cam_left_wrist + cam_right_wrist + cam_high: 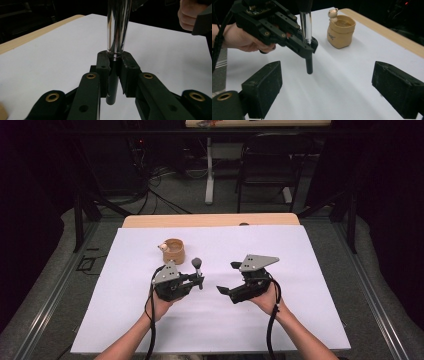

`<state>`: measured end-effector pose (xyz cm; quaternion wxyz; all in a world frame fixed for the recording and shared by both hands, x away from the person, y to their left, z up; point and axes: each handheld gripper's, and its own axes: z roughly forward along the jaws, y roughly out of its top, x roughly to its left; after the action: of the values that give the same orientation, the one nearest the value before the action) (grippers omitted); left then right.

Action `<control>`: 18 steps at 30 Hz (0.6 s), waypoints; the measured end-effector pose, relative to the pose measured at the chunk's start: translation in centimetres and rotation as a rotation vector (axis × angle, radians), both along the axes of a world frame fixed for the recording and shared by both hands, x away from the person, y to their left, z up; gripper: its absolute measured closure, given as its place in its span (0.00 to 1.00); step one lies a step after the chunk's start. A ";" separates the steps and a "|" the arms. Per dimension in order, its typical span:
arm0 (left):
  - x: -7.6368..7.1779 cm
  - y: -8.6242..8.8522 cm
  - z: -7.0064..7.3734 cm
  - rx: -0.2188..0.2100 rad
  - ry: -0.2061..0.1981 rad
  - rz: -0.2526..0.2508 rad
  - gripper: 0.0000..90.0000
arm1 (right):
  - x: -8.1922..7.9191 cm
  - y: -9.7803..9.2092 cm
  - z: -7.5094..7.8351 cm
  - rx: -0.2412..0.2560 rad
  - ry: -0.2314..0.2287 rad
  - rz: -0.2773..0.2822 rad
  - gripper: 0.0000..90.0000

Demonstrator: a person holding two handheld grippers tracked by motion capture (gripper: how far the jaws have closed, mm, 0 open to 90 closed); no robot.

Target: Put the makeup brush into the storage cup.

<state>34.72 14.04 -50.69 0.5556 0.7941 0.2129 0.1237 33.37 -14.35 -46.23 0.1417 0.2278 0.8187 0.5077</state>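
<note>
Chrome glints on the brush handle, which the left gripper has clamped upright between its closed jaws, the dark butt end hanging just above the white sheet. Close by, the right gripper faces it with its jaws spread wide and empty. Behind them on the sheet stands a small tan pot.

Glossy chrome metal brush handle, matt black plastic tongs, matt white paper sheet, smooth tan cup
</note>
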 end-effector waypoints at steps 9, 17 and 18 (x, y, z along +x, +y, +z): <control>0.1 1.3 0.7 -0.010 -0.007 0.028 0.88 | -0.7 -2.2 -0.4 0.016 -0.043 -0.028 0.00; 0.5 2.7 1.2 -0.023 -0.014 0.061 0.88 | -1.4 -3.1 -0.8 0.030 -0.084 -0.060 0.00; 0.4 2.9 1.3 -0.022 -0.017 0.068 0.88 | -1.4 -3.0 -0.8 0.026 -0.091 -0.057 0.00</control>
<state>35.16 16.90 -49.38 0.5615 0.7793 0.2363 0.1468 31.95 -17.40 -47.04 0.1902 0.2298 0.7980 0.5237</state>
